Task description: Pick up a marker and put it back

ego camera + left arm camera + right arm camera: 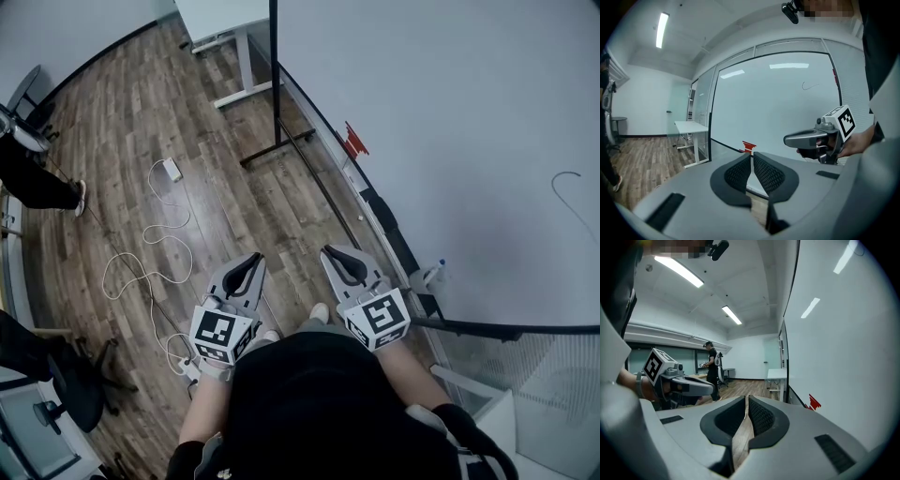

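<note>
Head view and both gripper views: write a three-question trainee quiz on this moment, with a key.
1. True or false: something is clamped in the right gripper.
2. The red object is on: A) a chair, B) the whiteboard, C) a desk.
3. What lies loose on the wooden floor to the left of the left gripper?

Key: 1 false, nothing is between its jaws. 2 B. 3 a white cable.
</note>
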The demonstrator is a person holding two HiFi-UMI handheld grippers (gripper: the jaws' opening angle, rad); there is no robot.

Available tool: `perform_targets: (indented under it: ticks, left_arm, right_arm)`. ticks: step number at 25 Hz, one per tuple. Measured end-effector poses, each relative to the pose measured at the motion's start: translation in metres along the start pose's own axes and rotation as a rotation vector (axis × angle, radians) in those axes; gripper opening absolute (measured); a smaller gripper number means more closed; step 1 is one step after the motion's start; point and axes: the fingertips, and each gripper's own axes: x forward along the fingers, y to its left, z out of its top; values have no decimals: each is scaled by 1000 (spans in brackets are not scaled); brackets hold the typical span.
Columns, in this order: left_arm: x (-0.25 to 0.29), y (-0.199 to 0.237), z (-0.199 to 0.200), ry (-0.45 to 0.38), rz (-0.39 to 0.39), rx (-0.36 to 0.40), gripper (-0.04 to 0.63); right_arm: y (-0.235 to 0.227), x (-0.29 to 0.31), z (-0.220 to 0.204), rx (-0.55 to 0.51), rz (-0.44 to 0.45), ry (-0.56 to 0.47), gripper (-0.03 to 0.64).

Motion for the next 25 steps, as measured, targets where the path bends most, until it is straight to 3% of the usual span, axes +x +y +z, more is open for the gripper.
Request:
perform_targets:
  ticks: [25]
  left_arm:
    - [5, -14, -4, 6, -35, 19, 21]
  right_arm:
    - [-15, -22, -9, 33, -70, -5, 43]
